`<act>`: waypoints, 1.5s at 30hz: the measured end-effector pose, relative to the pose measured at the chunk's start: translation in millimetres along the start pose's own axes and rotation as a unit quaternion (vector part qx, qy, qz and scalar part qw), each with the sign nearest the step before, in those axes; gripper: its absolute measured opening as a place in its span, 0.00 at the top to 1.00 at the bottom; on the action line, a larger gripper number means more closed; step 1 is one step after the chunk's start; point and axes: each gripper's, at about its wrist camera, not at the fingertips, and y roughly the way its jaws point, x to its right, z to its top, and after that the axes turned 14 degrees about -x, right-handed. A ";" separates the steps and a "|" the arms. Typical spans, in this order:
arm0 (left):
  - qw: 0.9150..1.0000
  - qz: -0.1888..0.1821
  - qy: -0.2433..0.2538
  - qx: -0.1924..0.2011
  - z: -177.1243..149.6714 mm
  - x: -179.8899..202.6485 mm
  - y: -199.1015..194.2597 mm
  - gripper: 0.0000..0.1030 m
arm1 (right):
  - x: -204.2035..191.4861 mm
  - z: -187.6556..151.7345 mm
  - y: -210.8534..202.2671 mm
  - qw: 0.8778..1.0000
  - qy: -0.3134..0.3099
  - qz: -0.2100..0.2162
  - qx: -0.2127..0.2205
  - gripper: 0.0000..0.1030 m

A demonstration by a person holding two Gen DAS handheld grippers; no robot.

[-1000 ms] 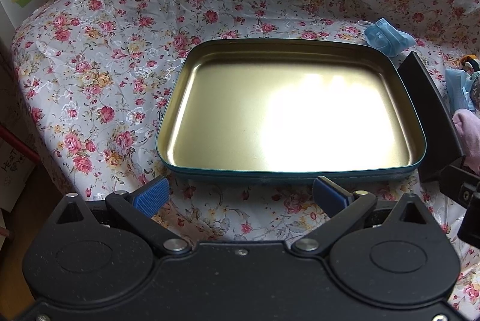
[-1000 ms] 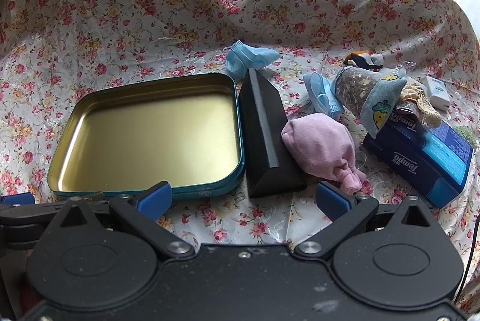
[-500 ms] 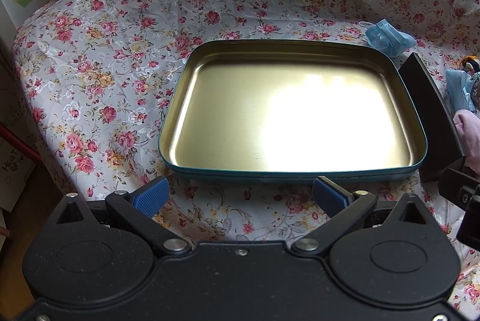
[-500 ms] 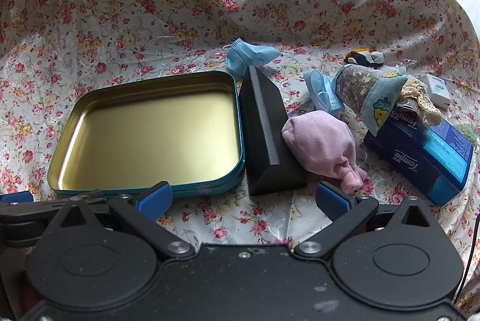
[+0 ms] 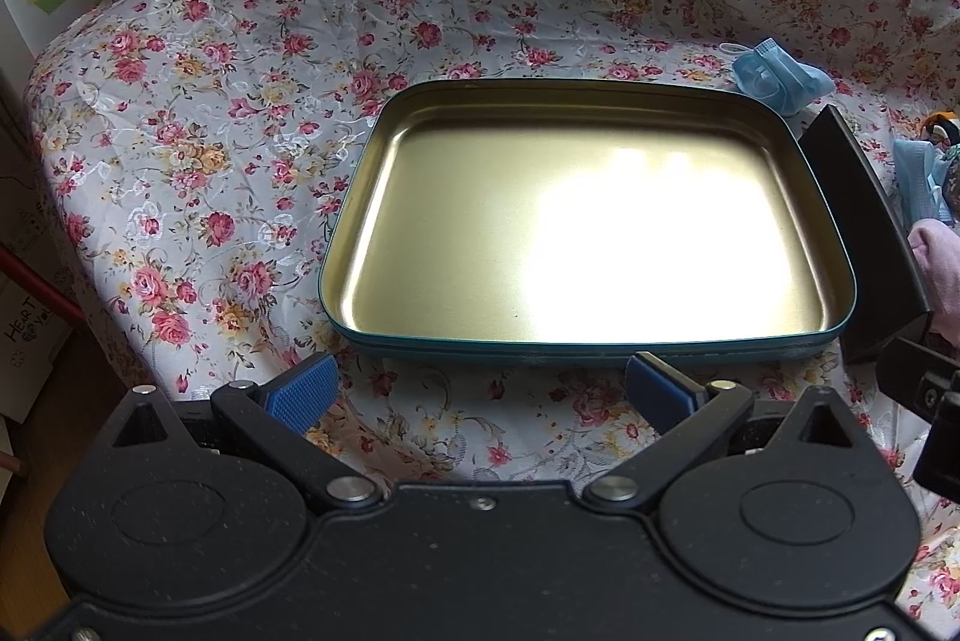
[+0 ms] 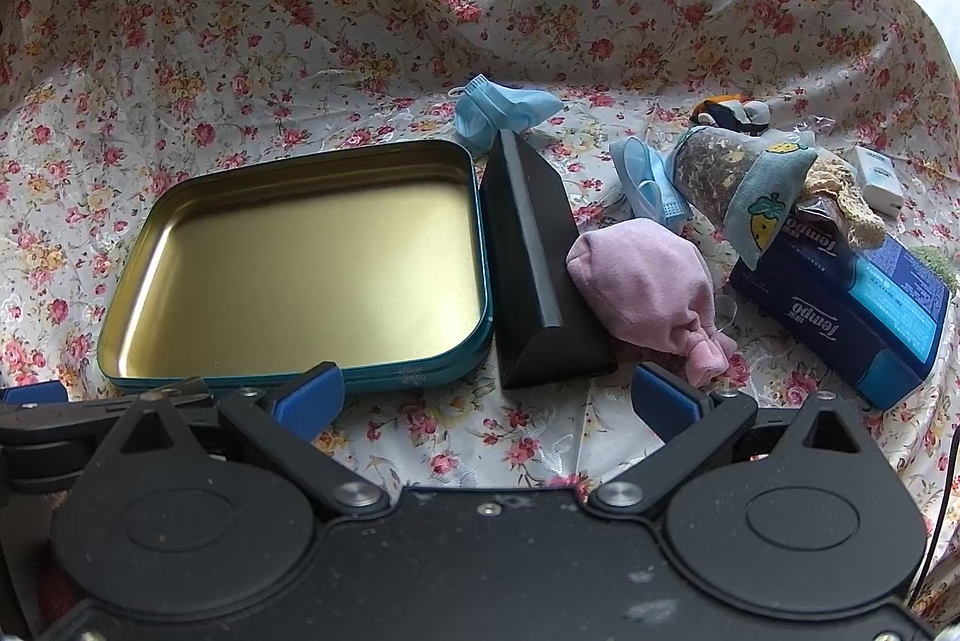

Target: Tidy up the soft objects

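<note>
left wrist view low and close over the tin tray [image 5: 384, 335], facing forward, right wrist view beside it, sharing tray [image 6: 474, 293] and black wedge box [image 6: 528, 245]

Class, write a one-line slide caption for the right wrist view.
Open right tongs face an empty tin, a black wedge, a pink cloth bundle and face masks on flowered cloth.

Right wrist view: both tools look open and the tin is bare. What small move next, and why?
Probably ease the right tool forward and to the right, toward the pink cloth bundle. It is the nearest soft item, lying just beyond the tool's right fingertip against the black wedge-shaped case, while the tin holds nothing yet. The left tool sits open before the tin.
</note>
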 end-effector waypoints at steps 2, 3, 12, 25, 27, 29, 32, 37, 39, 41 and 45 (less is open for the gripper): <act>1.000 0.000 0.000 0.000 0.1 0.0 0.0 0.04 | -0.4 -0.4 0.0 1.000 0.000 0.000 0.000 0.01; 1.000 0.000 0.000 0.000 -0.1 0.0 0.0 0.04 | -0.2 -0.1 -0.1 1.000 0.000 0.000 0.000 0.01; 1.000 0.000 0.000 0.000 -0.5 -0.2 0.2 0.04 | -1.4 -0.5 0.0 1.000 0.000 0.001 -0.001 0.01; 1.000 0.000 -0.001 0.001 0.6 -3.9 -0.5 0.04 | -2.4 0.6 -0.5 1.000 -0.001 0.002 -0.004 0.01; 1.000 0.000 -0.001 0.002 1.0 -4.3 -0.5 0.04 | -0.6 0.8 -0.7 1.000 0.000 0.001 -0.004 0.01; 1.000 0.000 -0.001 0.001 0.7 -3.3 -0.8 0.04 | 1.7 -0.2 -1.1 1.000 0.003 0.000 -0.005 0.01; 1.000 -0.001 0.002 0.003 0.7 -1.5 -1.2 0.04 | 7.8 -3.0 -1.4 1.000 0.009 -0.005 -0.007 0.01; 1.000 -0.008 0.009 0.009 -1.4 5.2 -3.1 0.04 | 25.9 -10.8 -0.2 0.999 0.030 -0.015 -0.017 0.01; 1.000 -0.009 0.015 0.013 -2.5 9.1 -4.1 0.04 | 36.3 -16.5 0.0 0.999 0.042 -0.021 -0.022 0.01; 0.999 -0.010 0.025 0.017 -4.0 14.5 -4.8 0.04 | 46.4 -21.5 -0.8 0.998 0.053 -0.025 -0.024 0.01; 0.998 -0.025 0.048 0.020 -7.9 29.1 -6.3 0.04 | 72.7 -33.6 -6.0 0.996 0.082 -0.038 -0.019 0.01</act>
